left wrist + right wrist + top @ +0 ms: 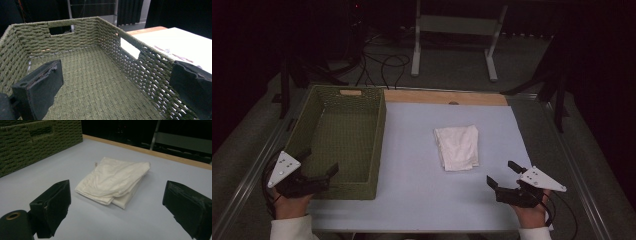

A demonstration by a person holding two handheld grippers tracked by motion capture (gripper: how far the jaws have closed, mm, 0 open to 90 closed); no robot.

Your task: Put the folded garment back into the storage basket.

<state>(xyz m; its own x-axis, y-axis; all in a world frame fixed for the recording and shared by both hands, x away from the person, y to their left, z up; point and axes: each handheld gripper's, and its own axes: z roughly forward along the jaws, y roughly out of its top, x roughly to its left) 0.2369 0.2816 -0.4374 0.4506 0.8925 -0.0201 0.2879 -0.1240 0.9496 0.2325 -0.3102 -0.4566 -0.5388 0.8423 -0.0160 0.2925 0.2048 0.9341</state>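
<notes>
Right of centre in the high view, clear of the basket (343,137), we see the cloth (457,147) folded, soft and light, best pinched at its near edge by our right gripper (503,176), both grippers released.

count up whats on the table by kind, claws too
folded white cloth: 1
green woven basket: 1
claws, both open and holding nothing: 2, the left claw and the right claw
total: 4
</notes>
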